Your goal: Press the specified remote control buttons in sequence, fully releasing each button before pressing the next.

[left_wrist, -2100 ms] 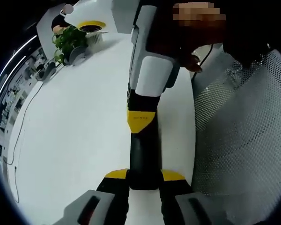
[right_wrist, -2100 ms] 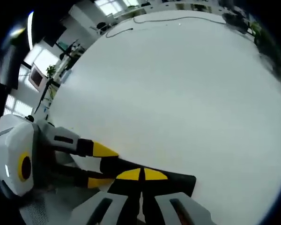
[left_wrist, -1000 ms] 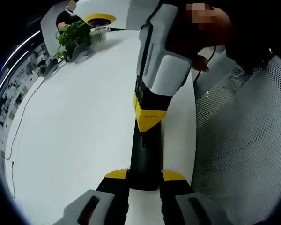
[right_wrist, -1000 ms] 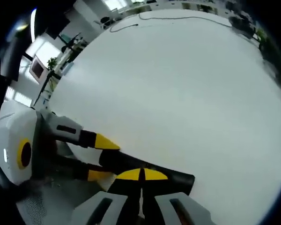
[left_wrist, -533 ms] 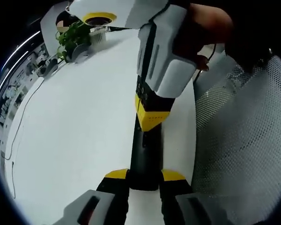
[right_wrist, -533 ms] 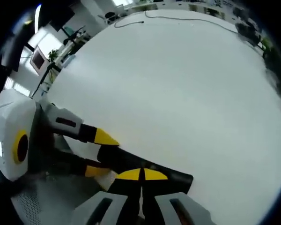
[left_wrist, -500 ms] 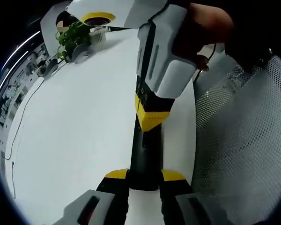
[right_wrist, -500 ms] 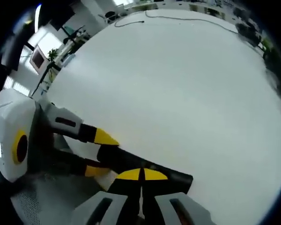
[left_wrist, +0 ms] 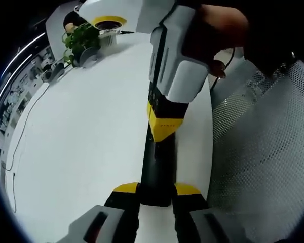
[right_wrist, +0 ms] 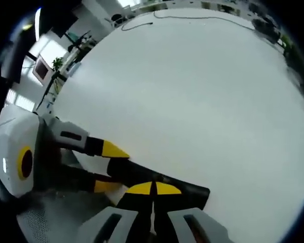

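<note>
The left gripper (left_wrist: 156, 191) is shut on one end of the remote control (left_wrist: 157, 169). The remote control is long and black, and it lies just above the white tabletop (left_wrist: 81, 131), close to its edge. In the left gripper view, the right gripper (left_wrist: 164, 126) comes down from the top. Its two yellow tips are pressed together, so it is closed and holds nothing. The tips touch the top face of the remote control near its far end. A hand (left_wrist: 218, 35) holds the right gripper from above.

In the right gripper view, the closed yellow tips sit on the black remote control (right_wrist: 192, 191), and the left gripper (right_wrist: 111, 167) grips it from the left. A green plant (left_wrist: 81, 38) stands far back on the tabletop. A grey mesh chair (left_wrist: 263, 152) is beside the tabletop.
</note>
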